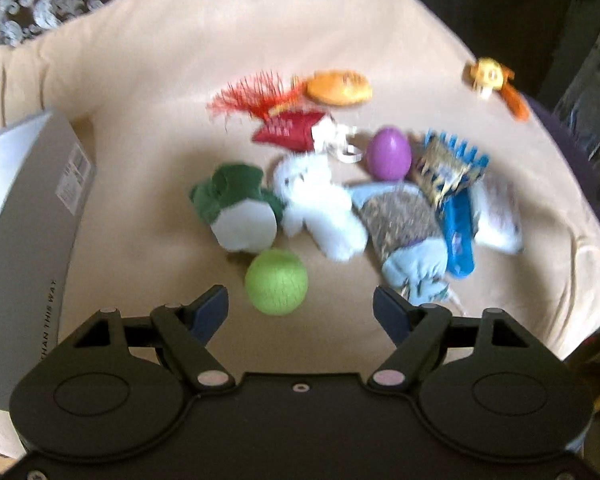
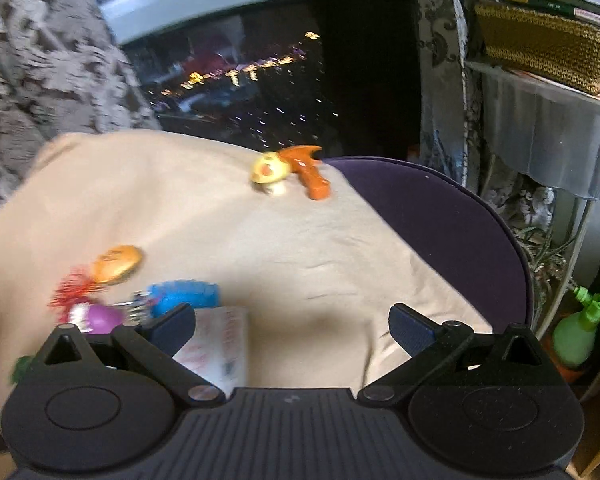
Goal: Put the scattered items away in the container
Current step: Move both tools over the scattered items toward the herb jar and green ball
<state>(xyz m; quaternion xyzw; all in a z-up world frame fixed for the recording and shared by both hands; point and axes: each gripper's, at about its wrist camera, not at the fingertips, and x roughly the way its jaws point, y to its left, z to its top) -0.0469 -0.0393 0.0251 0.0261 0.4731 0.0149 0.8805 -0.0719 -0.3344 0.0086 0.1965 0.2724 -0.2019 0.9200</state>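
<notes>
Small toys lie scattered on a beige cloth. In the left wrist view my left gripper is open and empty, just in front of a green ball. Behind it lie a green-and-white plush, a white plush, a purple egg, a blue toy and an orange disc. The grey box stands at the left. In the right wrist view my right gripper is open and empty above bare cloth. A yellow toy and an orange toy lie far ahead.
A purple cushion edge shows beyond the cloth on the right. A green spray bottle stands on the floor at far right. A woven basket sits on a shelf above. A dark window is behind.
</notes>
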